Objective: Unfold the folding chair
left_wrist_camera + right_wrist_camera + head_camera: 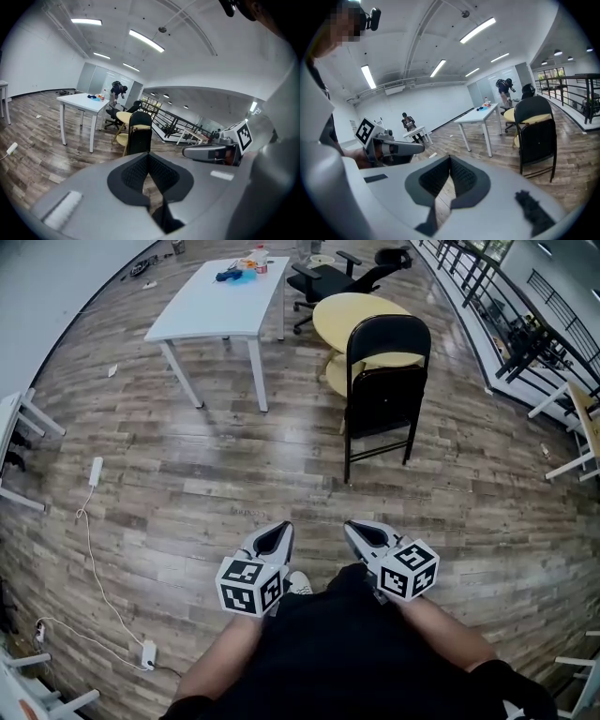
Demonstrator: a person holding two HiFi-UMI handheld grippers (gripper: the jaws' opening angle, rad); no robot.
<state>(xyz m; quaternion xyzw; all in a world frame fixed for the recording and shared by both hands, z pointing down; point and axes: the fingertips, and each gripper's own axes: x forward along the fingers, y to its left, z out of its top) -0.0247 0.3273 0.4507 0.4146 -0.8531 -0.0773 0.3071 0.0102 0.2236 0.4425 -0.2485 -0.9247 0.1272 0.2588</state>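
The head view looks steeply down on the left tool [280,529] and right tool [353,528], with the folding chair [384,390] well ahead of them. Both gripper views look low along their own jaws, sharing that chair and the white worktop [225,301].

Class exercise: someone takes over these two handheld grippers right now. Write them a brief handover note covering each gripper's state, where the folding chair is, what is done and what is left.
Left gripper: jaws shut, nothing between them, held low in front of the person.
Right gripper: also shut and empty, beside the left one.
Folding chair: black, upright and folded with the seat flipped up, well ahead of both grippers, right in front of the round yellow table. Neither gripper touches it.
Done: nothing on the chair yet.
Left: approach, open the jaws, probably steady the backrest and pull the seat down until the chair stands open.
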